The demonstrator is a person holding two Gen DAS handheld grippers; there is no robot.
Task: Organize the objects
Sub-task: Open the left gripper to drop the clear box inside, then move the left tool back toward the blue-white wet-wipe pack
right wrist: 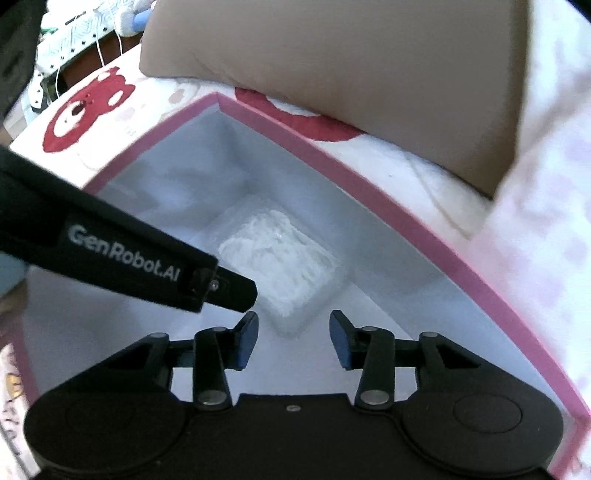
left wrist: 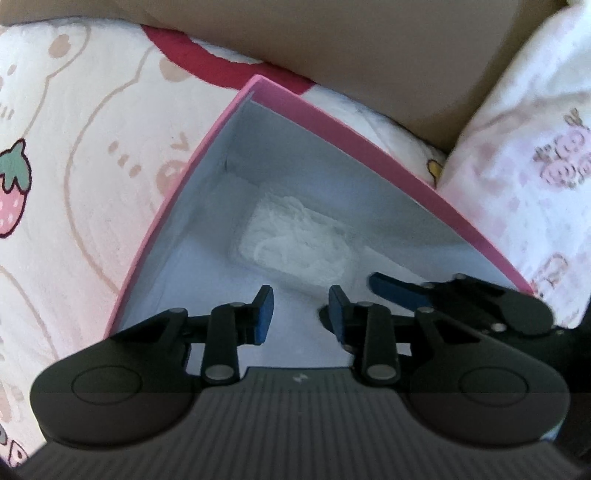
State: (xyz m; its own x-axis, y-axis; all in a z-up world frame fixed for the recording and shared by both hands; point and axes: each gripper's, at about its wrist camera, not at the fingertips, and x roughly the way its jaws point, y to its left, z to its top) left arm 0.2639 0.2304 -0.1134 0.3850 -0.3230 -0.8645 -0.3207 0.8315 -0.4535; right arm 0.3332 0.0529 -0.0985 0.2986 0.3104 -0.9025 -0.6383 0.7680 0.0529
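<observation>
A pink box [left wrist: 325, 122] with a white inside sits on a bed; it also shows in the right wrist view [right wrist: 369, 177]. A clear packet of white stuff [left wrist: 295, 243] lies flat on the box floor, also seen from the right wrist [right wrist: 277, 258]. My left gripper [left wrist: 301, 314] is open and empty, hovering inside the box just short of the packet. My right gripper [right wrist: 293, 339] is open and empty too, over the box floor beside the packet. The right gripper's fingers [left wrist: 391, 288] show in the left wrist view; the left gripper's body [right wrist: 122, 254] crosses the right wrist view.
A pink-and-white blanket with strawberry and bear prints [left wrist: 74, 155] lies under the box. A tan pillow [right wrist: 351, 66] sits behind it. A floral pillow [left wrist: 535, 155] lies to the right. Clutter with cables [right wrist: 85, 33] is at the far left.
</observation>
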